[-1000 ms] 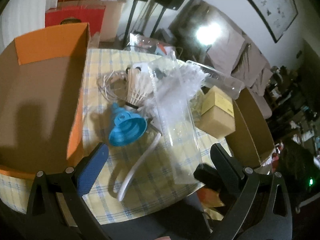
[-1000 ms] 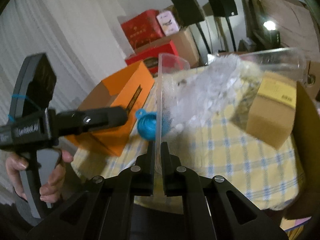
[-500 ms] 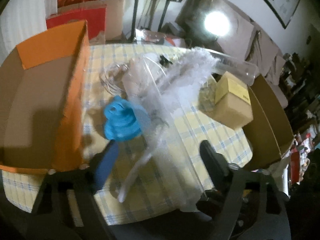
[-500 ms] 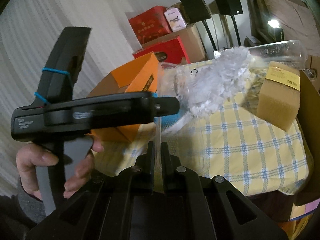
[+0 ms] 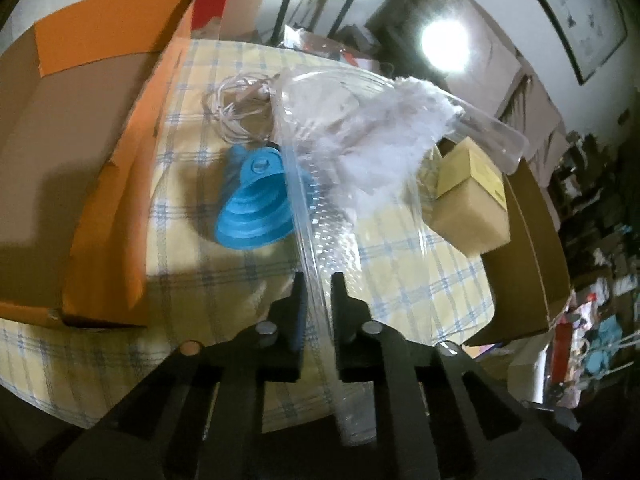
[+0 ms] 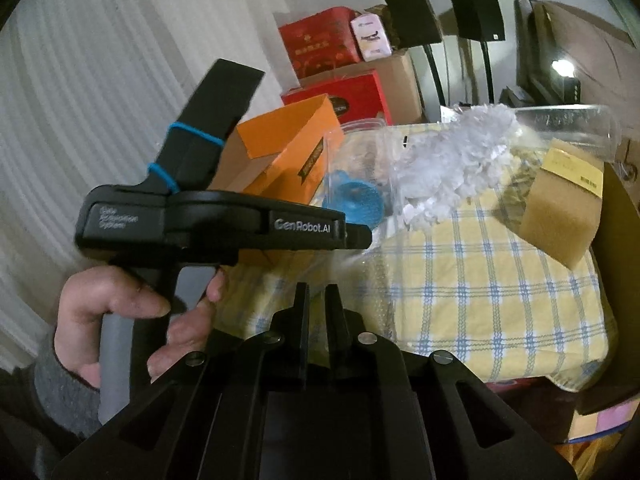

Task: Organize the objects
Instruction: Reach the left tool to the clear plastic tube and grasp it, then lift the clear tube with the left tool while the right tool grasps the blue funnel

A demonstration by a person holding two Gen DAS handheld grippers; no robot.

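Two claws meet at one clear plastic bag (image 5: 352, 184) stuffed with white shredded filling (image 5: 384, 148). The left claw (image 5: 318, 286) is clenched on the bag's near edge, the thin clear film pinched between its dark fingers (image 5: 298, 296) and running up and away from them over the table (image 5: 420, 280), which wears a yellow cloth checked in blue. The right claw (image 6: 316, 300) has its jaws opening, a narrow gap between them; clear film lies just ahead of the tips, but whether any of it is between the jaws cannot be told. In the right wrist view the left claw's black body (image 6: 224, 224) crosses just beyond the right claw's tips, held by a hand (image 6: 120, 320) in a grey sleeve.

Just left of the bag, beyond the left claw, lies a blue ribbed collapsible funnel (image 5: 256, 204) on its side, touching the bag. Farther off is a coil of thin pale cord (image 5: 236, 108). Well to the left stands an open orange cardboard box (image 5: 92, 152). To the right, past the bag, sits a small tan cardboard box with a yellow label (image 5: 472, 200), beside a large brown cardboard box (image 5: 528, 264) at the table's edge.
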